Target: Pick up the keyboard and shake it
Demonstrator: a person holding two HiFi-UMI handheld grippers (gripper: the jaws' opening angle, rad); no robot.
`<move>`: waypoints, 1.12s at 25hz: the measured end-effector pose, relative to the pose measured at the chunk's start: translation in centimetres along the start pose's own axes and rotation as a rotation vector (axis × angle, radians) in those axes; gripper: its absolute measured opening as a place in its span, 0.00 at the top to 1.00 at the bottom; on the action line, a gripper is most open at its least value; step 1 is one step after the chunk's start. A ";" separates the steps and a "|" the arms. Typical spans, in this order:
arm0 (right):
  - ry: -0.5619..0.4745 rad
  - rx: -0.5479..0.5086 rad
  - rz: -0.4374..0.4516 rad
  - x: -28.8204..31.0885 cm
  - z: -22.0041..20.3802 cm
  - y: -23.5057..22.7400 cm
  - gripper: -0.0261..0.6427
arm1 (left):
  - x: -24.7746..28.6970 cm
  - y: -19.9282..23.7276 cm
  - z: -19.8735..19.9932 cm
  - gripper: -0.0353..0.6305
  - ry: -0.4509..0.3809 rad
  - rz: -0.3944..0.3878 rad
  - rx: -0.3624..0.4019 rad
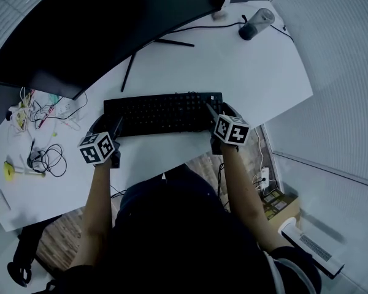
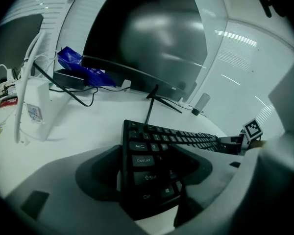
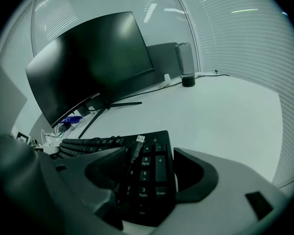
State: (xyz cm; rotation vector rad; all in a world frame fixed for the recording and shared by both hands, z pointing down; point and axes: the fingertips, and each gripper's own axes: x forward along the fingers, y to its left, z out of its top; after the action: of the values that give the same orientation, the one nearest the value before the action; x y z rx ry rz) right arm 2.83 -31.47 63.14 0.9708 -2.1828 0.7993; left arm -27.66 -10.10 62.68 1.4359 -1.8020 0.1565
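Seemingly mid-grasp, the left gripper (image 2: 149, 173) and right gripper (image 3: 147, 173) each clamp one end of the black keyboard (image 1: 162, 113) low over the desk (image 1: 233, 66), which fits either lifting or setting down.

The keyboard (image 2: 152, 165) keys read Tab, Caps Lock and Shift at its left end — 9, 6, 3, +, PgUp, PgDn and Enter at its right — while the monitor (image 3: 88, 58) logo is too small to read.
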 end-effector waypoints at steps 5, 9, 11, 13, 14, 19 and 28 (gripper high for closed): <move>-0.007 -0.004 0.017 0.5 -0.5 0.0 0.50 | 0.4 0.2 -0.5 0.45 0.020 0.002 0.013; -0.013 -0.009 0.017 0.3 -0.3 -0.1 0.50 | 0.3 0.4 -0.5 0.45 0.020 0.022 -0.006; -0.033 -0.028 -0.006 -0.7 0.5 0.1 0.50 | -0.6 0.6 -0.1 0.45 0.009 0.061 0.008; -0.091 -0.074 -0.031 -2.4 2.2 0.8 0.50 | -2.2 0.3 1.1 0.45 -0.027 0.121 0.064; -0.127 -0.106 -0.036 -3.4 3.3 1.4 0.50 | -3.1 -0.1 2.1 0.45 -0.060 0.145 0.096; -0.313 -0.213 0.020 -8.1 8.5 7.0 0.81 | -7.9 -5.9 9.3 0.75 -0.280 0.122 0.261; -0.614 -0.307 0.116 -18.0 17.8 15.2 0.92 | -17.4 -14.3 19.5 0.91 -0.569 0.034 0.369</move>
State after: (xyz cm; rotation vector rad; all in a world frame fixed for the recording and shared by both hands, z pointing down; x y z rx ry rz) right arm -4.47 -28.43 34.72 1.0259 -2.7967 0.2002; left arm -24.74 -12.47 33.14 1.8417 -2.3478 0.1068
